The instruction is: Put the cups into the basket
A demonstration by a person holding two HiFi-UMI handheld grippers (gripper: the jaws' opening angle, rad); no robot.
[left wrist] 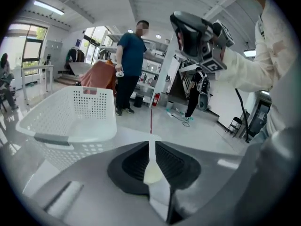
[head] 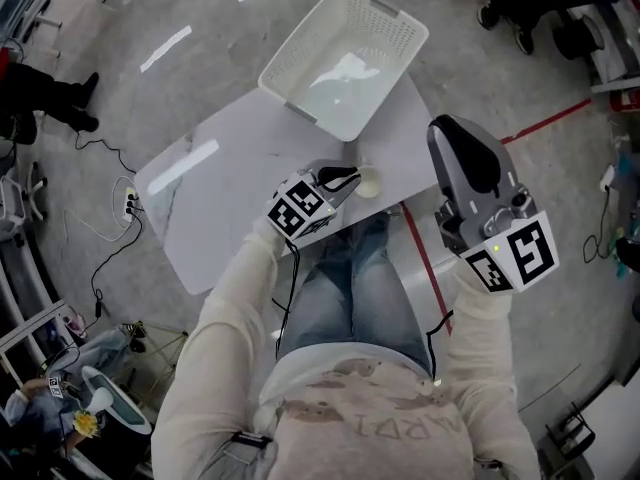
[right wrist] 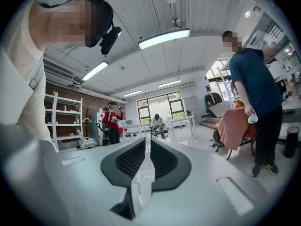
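Observation:
A white perforated basket (head: 345,58) stands at the far end of the grey table (head: 230,183); it also fills the left of the left gripper view (left wrist: 70,121). A small cream cup (head: 368,183) sits at the table's near edge. My left gripper (head: 347,177) is at the cup's left rim, its jaws closed to a thin slit with the cream cup (left wrist: 153,172) showing between them. My right gripper (head: 462,140) is held up off the table to the right, shut, with nothing between its jaws (right wrist: 147,147).
A red floor line (head: 545,121) runs past the table's right side. Cables and a power strip (head: 128,205) lie on the floor at the left. People (left wrist: 129,65) stand beyond the basket. The basket's inside looks bare.

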